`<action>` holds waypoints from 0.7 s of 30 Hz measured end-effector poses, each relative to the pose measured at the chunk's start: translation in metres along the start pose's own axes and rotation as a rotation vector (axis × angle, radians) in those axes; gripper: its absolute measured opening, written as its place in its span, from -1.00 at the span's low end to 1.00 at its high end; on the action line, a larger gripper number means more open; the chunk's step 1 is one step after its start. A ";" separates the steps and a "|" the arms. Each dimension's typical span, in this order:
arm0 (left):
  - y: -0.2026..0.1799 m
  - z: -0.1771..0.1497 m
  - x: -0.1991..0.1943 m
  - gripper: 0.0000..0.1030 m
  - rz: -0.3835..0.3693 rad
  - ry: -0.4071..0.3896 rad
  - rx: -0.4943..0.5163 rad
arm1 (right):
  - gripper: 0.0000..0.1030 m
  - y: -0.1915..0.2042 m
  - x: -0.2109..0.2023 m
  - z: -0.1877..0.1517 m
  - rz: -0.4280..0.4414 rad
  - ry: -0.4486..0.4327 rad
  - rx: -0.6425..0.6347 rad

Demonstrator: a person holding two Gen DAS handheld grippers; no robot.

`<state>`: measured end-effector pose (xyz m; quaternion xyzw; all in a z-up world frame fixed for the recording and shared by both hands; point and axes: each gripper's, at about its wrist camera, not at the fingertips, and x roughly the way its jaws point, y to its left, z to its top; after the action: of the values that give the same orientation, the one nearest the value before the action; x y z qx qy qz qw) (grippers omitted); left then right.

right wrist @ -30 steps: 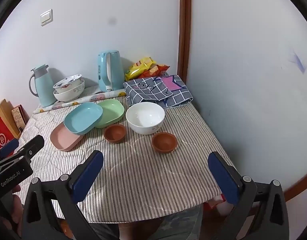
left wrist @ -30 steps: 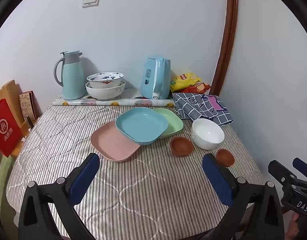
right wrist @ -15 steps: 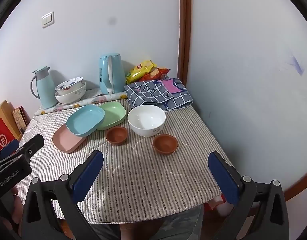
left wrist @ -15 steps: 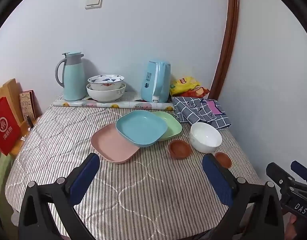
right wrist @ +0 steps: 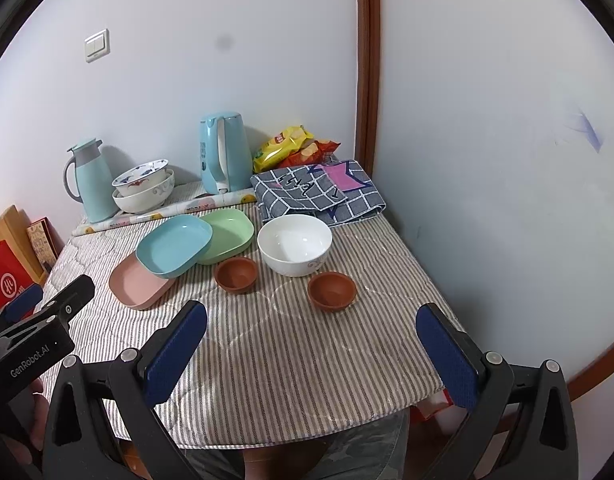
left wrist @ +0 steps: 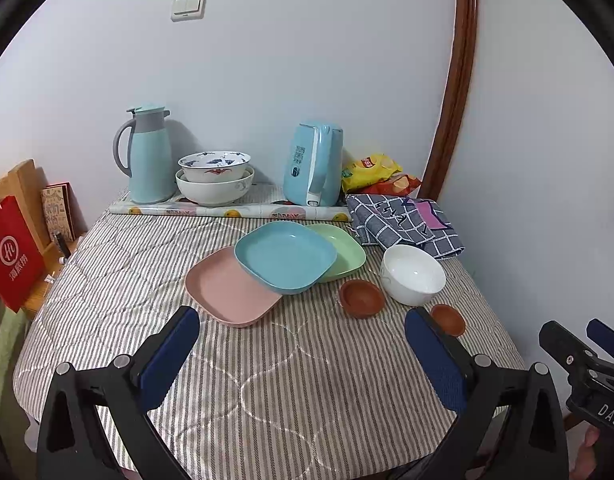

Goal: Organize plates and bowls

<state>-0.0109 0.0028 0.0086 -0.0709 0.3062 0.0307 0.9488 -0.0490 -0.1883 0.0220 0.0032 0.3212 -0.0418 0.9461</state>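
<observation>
Plates first: the pink plate is about half buried under the blue plate, and the green plate only pokes out on the blue one's right side, so all three overlap in a messy fan around the middle of the striped tablecloth. Right of them in the left wrist view there's a plain white bowl, with a small brown bowl just beside it and a second brown bowl partly cut off behind the left gripper's right finger. From the right wrist view that one shows whole, low and center-right. Up against the wall, a patterned bowl sits nested in a bigger white bowl, between a thermos and a kettle; the lower bowl's inside is hidden. A folded checked cloth lies at the right, snack bags behind it mostly covered. Left gripper hangs over the near edge of the table with fingers spread wide, nothing in them. Right gripper is the same deal, wide apart and empty, and only its tip shows at the lower right corner of the left view.
</observation>
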 end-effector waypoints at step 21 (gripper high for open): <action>0.009 -0.001 0.000 1.00 0.004 0.005 -0.006 | 0.99 0.004 0.001 -0.007 0.006 -0.004 -0.004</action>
<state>-0.0125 0.0119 0.0070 -0.0731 0.3085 0.0335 0.9478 -0.0526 -0.1847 0.0159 0.0022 0.3194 -0.0382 0.9469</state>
